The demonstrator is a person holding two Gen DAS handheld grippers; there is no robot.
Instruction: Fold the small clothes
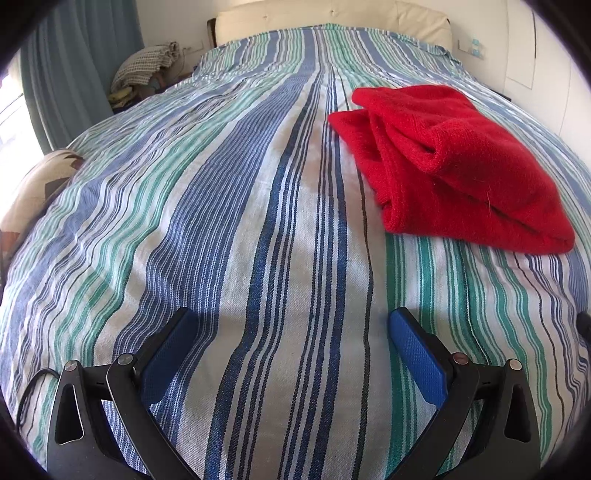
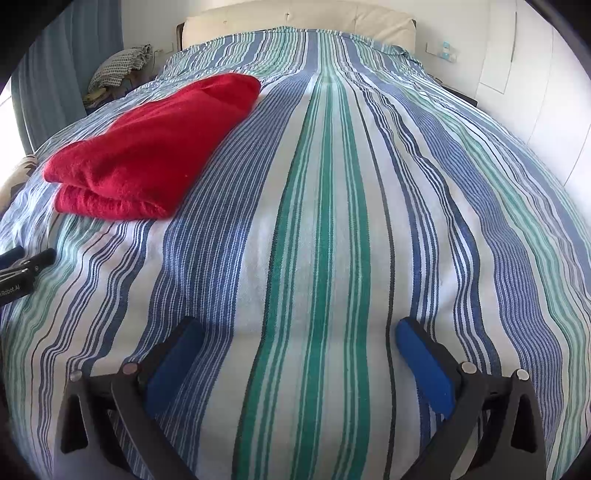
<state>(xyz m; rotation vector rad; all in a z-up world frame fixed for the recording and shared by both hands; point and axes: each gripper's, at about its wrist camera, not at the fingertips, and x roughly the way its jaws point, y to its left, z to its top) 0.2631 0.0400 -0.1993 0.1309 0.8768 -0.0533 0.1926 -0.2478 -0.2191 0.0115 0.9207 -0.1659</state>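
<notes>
A red knitted garment (image 1: 454, 166) lies folded in a thick stack on the striped bedspread (image 1: 221, 221). In the left wrist view it sits ahead and to the right of my left gripper (image 1: 293, 325), which is open over bare bedspread with nothing between its blue pads. In the right wrist view the same garment (image 2: 147, 147) lies ahead and to the left, folded edges toward me. My right gripper (image 2: 299, 332) is open too, low over the bedspread (image 2: 332, 221), holding nothing. The tip of the left gripper (image 2: 26, 266) shows at the left edge of the right wrist view.
A cream headboard (image 1: 332, 18) stands at the far end of the bed. A checked cloth (image 1: 144, 66) is heaped beside the bed at the far left, next to a blue curtain (image 1: 74, 55). A patterned cushion (image 1: 37, 192) lies at the bed's left edge. White wall panels (image 2: 535, 74) run along the right.
</notes>
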